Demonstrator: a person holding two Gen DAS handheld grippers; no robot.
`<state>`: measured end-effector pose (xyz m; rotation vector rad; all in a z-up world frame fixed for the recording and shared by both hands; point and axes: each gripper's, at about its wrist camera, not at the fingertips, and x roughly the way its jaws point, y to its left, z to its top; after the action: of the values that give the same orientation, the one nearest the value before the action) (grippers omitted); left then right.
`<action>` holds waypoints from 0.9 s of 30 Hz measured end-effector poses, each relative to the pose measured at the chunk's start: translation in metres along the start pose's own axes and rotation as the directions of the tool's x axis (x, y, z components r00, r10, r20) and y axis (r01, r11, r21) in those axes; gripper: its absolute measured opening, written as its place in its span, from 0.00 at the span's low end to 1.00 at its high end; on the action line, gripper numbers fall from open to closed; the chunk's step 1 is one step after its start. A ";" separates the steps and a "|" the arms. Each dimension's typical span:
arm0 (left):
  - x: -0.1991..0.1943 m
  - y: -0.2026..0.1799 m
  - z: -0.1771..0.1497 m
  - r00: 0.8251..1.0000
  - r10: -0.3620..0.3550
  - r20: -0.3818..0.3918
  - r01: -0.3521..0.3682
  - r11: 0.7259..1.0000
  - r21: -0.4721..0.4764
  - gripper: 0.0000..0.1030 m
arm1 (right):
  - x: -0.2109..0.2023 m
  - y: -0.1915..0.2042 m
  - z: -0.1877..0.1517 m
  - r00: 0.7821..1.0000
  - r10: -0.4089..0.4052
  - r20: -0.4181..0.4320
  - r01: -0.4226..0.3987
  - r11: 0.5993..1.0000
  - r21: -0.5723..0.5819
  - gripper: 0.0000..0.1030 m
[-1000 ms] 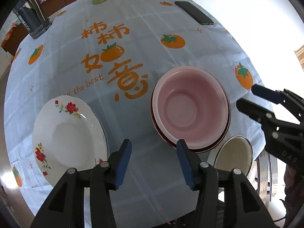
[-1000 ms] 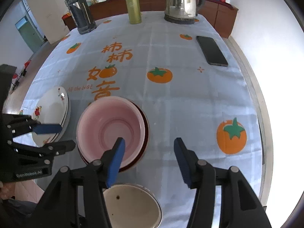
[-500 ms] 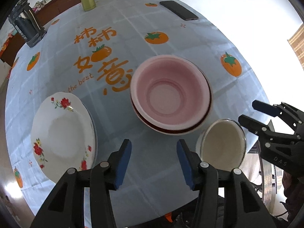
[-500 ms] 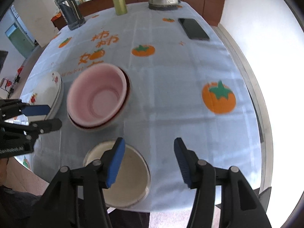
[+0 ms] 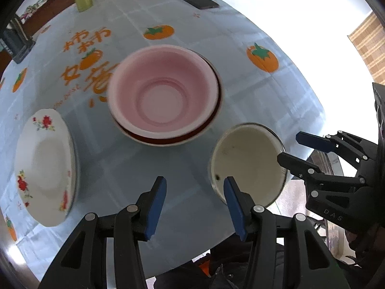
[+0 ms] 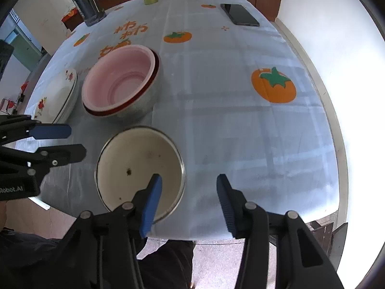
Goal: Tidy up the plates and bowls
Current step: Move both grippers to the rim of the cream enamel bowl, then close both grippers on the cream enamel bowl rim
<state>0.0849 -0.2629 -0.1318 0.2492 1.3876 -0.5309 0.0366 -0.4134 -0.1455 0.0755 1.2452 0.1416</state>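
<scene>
Left wrist view shows the left gripper (image 5: 192, 204) open over bare cloth, with the cream bowl (image 5: 247, 161) near the right table edge, beside the pink bowl (image 5: 163, 96) and floral plates (image 5: 44, 168). Right wrist view shows the right gripper (image 6: 187, 197) closing, rim (image 6: 181, 168) between the jaws, not yet pinched. The bowl looks stiff, smooth and probably slippery; the rim seems the best hold.

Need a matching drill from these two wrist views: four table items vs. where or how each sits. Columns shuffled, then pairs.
Things:
1. pink bowl
2. cream bowl
3. floral plate
4. phone

Places or states:
A. flat on the cloth at the far side, near the kettle
B. nested in a red-rimmed bowl, mid-table
C. at the near table edge, by the right gripper
D. left of the pink bowl, on another plate

Pairs: 1-B, 2-C, 3-D, 4-A
</scene>
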 end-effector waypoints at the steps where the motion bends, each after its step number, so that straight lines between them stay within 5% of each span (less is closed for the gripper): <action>1: 0.003 -0.002 0.000 1.000 -0.003 -0.008 0.003 1.000 0.004 0.51 | 0.000 0.000 -0.002 1.000 0.000 -0.002 0.000 1.000 0.001 0.45; 15: 0.019 -0.014 -0.001 0.999 -0.028 -0.042 0.028 1.000 0.005 0.51 | 0.007 -0.002 -0.009 0.998 0.058 -0.013 -0.058 0.998 -0.001 0.22; 21: 0.029 -0.009 -0.003 0.996 -0.037 -0.079 0.036 0.999 -0.016 0.24 | 0.009 0.000 -0.010 0.997 0.074 -0.019 -0.074 0.997 -0.004 0.16; 27: 0.030 -0.012 -0.004 0.995 -0.055 -0.077 0.054 0.998 -0.013 0.14 | 0.009 0.002 -0.011 0.997 0.081 -0.019 -0.081 0.997 -0.003 0.10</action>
<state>0.0782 -0.2777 -0.1597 0.2255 1.4759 -0.5639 0.0290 -0.4107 -0.1576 0.1218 1.2606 0.2155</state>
